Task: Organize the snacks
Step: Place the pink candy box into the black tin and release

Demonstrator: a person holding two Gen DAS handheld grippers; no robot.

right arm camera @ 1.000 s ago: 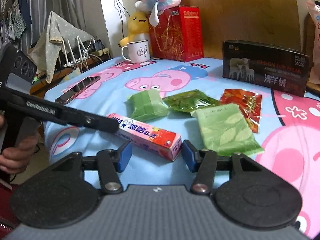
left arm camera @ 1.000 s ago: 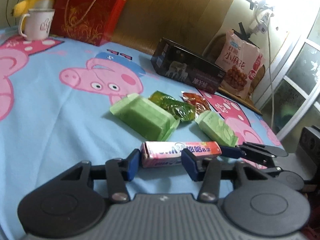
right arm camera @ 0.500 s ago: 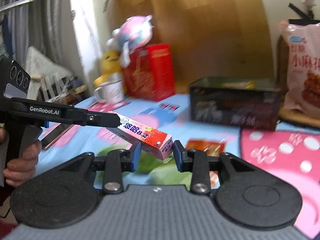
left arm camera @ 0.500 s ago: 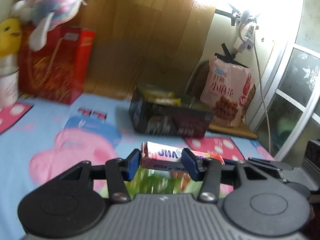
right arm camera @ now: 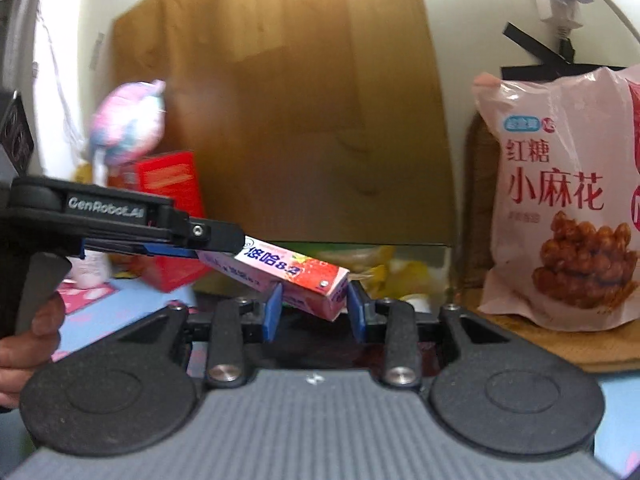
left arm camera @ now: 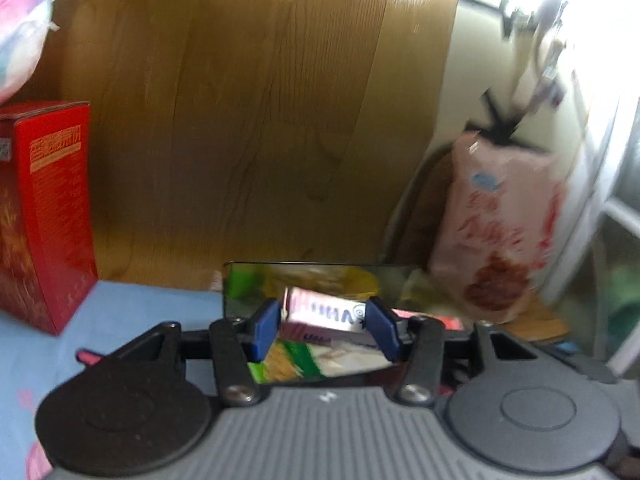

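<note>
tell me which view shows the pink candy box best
The right wrist view: the pink candy box runs nearly full length there, printed side and strawberry end sharp, with the left tool at one end and the right tool at the other. The left wrist view shows only one blurred end between that tool's blue pads.

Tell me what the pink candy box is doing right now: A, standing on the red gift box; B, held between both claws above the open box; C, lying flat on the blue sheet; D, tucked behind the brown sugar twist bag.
B: the left claw and right claw each grip an end of the pink candy box, over the open box.
</note>
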